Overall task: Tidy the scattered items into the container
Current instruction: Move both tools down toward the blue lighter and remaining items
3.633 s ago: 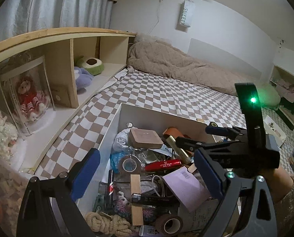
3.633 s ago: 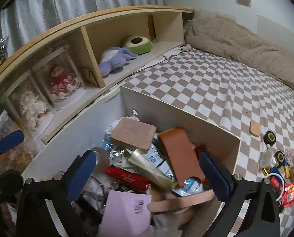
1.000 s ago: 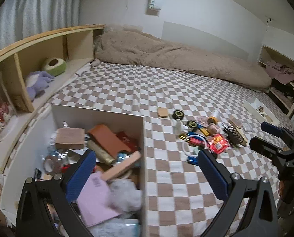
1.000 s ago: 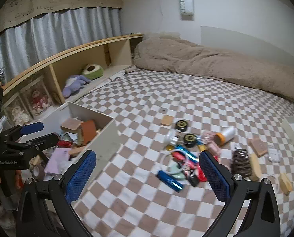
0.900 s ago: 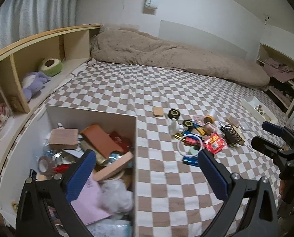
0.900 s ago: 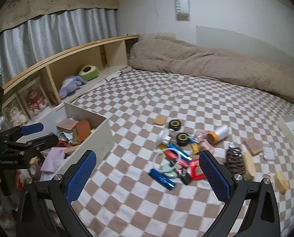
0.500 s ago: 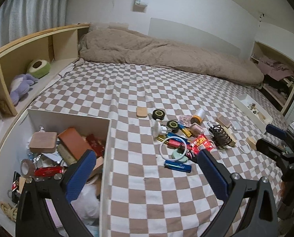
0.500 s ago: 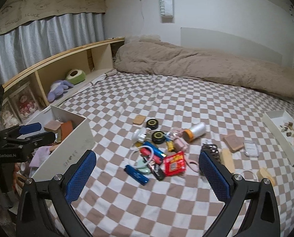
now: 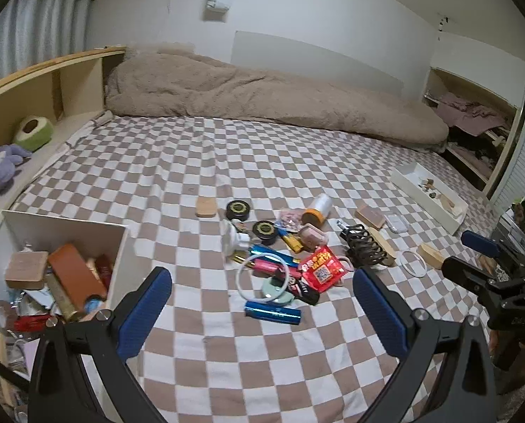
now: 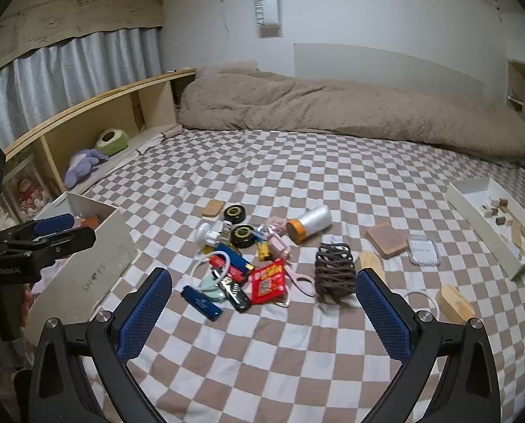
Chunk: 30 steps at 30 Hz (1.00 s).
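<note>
A white storage box (image 9: pixel 68 227) full of items stands at the left on the checkered bed; it also shows in the right wrist view (image 10: pixel 100 264). Scattered items lie mid-bed: a blue tube (image 9: pixel 273 313), a red packet (image 9: pixel 320 269), a white ring (image 9: pixel 262 276), a dark hair claw (image 10: pixel 334 269), two black round tins (image 9: pixel 238 208), an orange-capped bottle (image 10: pixel 308 225). My left gripper (image 9: pixel 262 313) is open and empty above the bed, near the blue tube. My right gripper (image 10: pixel 264 312) is open and empty, short of the pile.
A long white tray (image 10: pixel 495 218) with small pieces lies at the right. Wooden blocks (image 10: pixel 454 303) and a clear case (image 10: pixel 422 249) lie near it. A brown duvet (image 10: pixel 333 109) runs along the far side. A wooden shelf (image 10: pixel 97 120) with plush toys borders the left.
Both grippers have pulled back from the box and swung right toward the scattered pile, which is now centred in both views. Both stay open and empty.
</note>
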Each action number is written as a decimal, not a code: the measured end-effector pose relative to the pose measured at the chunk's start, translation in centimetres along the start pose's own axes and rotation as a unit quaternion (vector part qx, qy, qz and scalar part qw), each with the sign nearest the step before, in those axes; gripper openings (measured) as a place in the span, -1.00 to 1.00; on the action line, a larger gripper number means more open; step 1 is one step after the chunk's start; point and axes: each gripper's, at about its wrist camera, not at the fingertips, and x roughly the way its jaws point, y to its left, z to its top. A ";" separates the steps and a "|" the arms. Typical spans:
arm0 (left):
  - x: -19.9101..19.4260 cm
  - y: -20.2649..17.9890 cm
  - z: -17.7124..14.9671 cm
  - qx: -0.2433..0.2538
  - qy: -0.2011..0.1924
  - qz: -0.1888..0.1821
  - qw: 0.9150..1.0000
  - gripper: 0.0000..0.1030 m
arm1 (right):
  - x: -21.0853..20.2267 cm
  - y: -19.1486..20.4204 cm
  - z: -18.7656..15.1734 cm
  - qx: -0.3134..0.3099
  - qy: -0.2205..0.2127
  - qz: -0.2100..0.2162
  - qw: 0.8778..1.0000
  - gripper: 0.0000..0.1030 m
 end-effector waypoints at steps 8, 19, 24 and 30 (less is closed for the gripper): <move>3.2 -0.8 -0.6 0.008 0.017 0.002 1.000 1.00 | 0.9 -2.4 -0.8 0.018 -0.002 -0.015 1.000 1.00; 7.8 -1.5 -1.9 0.050 0.048 0.013 0.998 1.00 | 3.8 -4.9 -2.4 0.053 0.005 -0.027 0.998 1.00; 10.2 -1.9 -3.0 0.058 0.069 -0.003 0.996 1.00 | 5.1 -6.5 -3.2 0.068 0.020 -0.036 0.997 1.00; 13.3 -2.3 -4.7 0.080 0.106 -0.009 0.991 1.00 | 6.3 -8.1 -4.2 0.076 0.036 -0.049 0.995 1.00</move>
